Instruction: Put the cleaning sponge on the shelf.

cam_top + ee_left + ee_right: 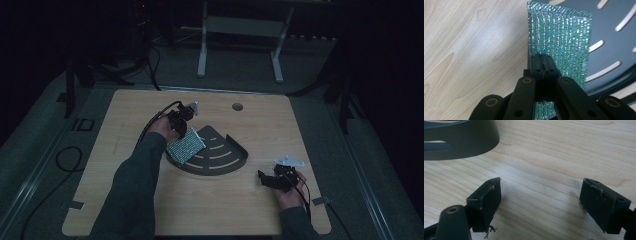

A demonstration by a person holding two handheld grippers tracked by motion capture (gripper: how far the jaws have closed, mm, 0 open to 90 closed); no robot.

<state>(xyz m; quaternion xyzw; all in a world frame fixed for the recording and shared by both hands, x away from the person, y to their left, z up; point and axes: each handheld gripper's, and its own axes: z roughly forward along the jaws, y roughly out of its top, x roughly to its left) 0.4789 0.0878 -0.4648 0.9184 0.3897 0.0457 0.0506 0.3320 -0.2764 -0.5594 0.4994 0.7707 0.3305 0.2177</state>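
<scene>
Left gripper (543,65): jaws clamped on the lower edge of a green metallic scouring pad (560,37), holding it up tilted over the left rim of the dark slotted tray (220,152). Right gripper (540,203): jaws spread wide, nothing between them, low over the bare wooden table (260,120) just right of the tray.

The right gripper (540,200) has its two black jaws standing wide apart, with nothing between them. Under them lies the light wooden table (554,152), its grain running across the picture. A few loose threads hang from the lower edge of the left jaw. In the upper left corner is the curved wall of a dark grey metal tray (471,138), well apart from the jaws.
</scene>
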